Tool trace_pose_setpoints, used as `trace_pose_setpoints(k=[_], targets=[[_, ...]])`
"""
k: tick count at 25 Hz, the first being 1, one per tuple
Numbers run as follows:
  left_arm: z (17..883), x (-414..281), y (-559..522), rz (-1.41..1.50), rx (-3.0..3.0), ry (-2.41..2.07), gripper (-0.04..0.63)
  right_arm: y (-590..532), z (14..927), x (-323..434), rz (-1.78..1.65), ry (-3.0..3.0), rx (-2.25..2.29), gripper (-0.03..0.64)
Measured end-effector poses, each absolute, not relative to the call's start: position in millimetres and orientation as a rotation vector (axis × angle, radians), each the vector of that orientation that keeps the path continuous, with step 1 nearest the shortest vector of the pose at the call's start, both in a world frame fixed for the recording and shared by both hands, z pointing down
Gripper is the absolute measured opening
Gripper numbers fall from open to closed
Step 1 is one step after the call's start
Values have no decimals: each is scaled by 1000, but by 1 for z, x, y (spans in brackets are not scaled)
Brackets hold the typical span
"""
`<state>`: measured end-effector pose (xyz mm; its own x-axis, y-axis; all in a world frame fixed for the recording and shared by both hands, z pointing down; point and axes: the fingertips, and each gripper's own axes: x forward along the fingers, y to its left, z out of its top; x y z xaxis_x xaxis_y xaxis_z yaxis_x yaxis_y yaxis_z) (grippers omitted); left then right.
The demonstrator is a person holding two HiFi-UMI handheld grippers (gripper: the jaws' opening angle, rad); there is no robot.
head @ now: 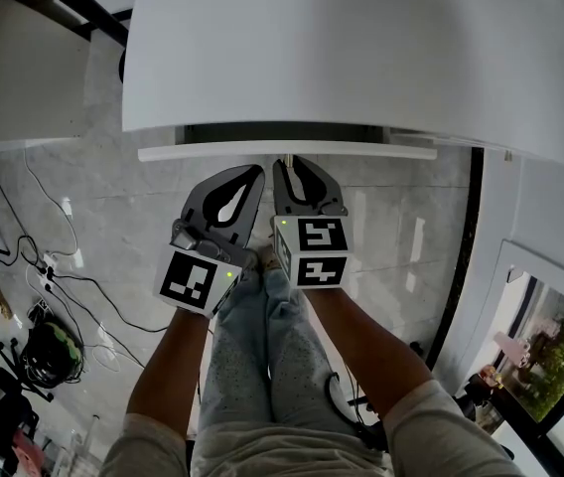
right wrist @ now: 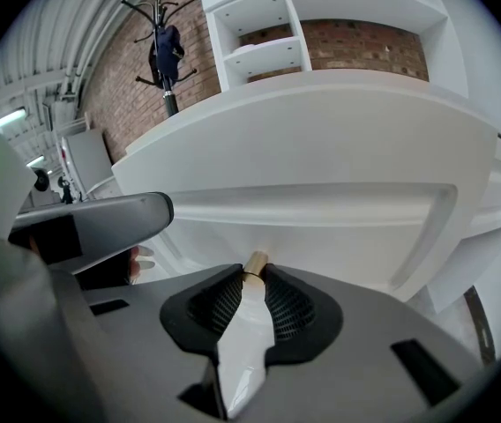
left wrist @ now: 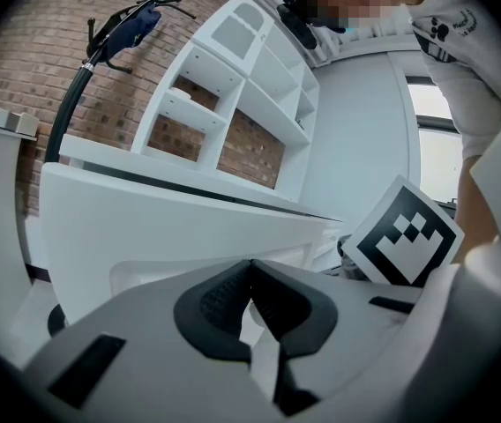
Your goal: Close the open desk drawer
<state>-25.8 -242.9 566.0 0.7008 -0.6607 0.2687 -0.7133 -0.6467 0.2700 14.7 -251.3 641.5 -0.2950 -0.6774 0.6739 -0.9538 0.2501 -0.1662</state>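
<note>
Well, the drawer [head: 381, 152] sits just under the front edge of the white desk [head: 342, 48], its white front panel standing a little proud of the edge with a dark gap above it, so it looks nearly home but not yet shut. Your right gripper [head: 284, 165] has its jaws closed on the small brass knob [right wrist: 255, 263] in the middle of the front. Your left gripper [head: 258, 171] is just beside it with its jaws pressed together on nothing. Expect a stiff, rigid panel that slides rather than lifts, probably light on its runners. The smooth round knob may slip, so a flat push on the panel beside it is likely the surer hold. You cannot see inside the drawer from any view, so what it contains is unknown.
</note>
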Motion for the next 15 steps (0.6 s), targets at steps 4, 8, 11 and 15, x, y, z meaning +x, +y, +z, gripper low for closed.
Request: trace_pose_setpoints(k=[4,8,11,15], targets=[[575,-27,-240,292,2550,-1037,17,-259,643,14,775,-2052,1482,97],[577,-28,-247,290,2544,-1048,17,-266,644,14,769,-2051,1484,97],[577,-27,-252,271,2550,-1056,17,-272,644,15,765,-2054,1494,97],[579,-27,-258,266,2550,-1059,17,-279,645,15,762,-2055,1497,97]])
